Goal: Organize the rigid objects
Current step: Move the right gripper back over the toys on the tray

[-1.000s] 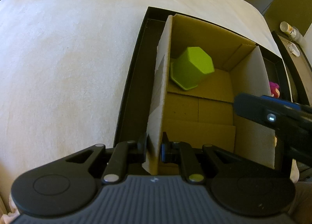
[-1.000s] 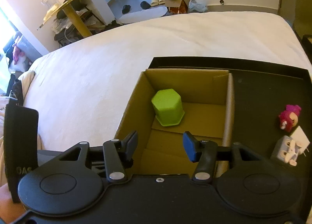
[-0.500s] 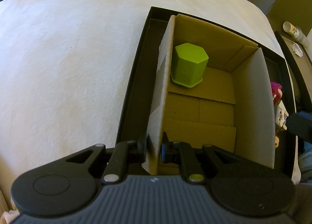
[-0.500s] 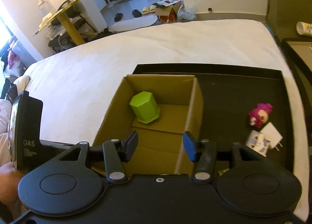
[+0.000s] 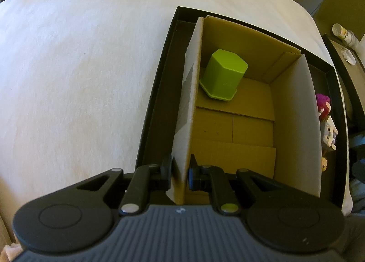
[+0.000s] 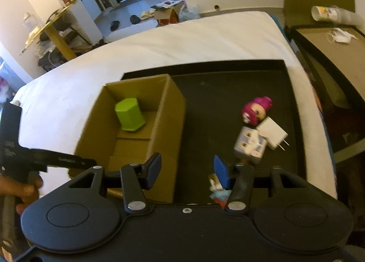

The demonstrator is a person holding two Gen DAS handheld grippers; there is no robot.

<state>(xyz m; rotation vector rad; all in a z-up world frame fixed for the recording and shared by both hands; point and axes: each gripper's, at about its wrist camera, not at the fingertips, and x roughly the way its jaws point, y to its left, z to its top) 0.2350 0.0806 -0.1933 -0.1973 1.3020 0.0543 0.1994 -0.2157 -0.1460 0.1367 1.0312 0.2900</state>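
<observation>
An open cardboard box (image 5: 294, 125) stands in a black tray (image 6: 216, 93) on the bed. My left gripper (image 5: 181, 175) is shut on the box's left wall at the near corner. A green hexagonal cup (image 5: 222, 74) stands upside down inside at the far end, also seen as the green cup (image 6: 130, 114). My right gripper (image 6: 187, 170) is open and empty, hovering over the tray just right of the box (image 6: 168, 125). On the tray lie a pink-haired doll head (image 6: 256, 110), a white plug (image 6: 272, 133) and a face-printed cube (image 6: 249, 146). A small figure (image 6: 216, 190) is half hidden behind my right finger.
The white bed (image 5: 79, 67) spreads left of and beyond the tray. A bedside table (image 6: 328, 56) with a paper cup (image 6: 328, 13) stands to the right. A hand (image 6: 22, 191) holds the left gripper at the left edge of the right wrist view.
My right gripper has swung right, from above the box to the tray beside the toys, and has left the left wrist view. The green cup went from tilted to standing. The left gripper kept still.
</observation>
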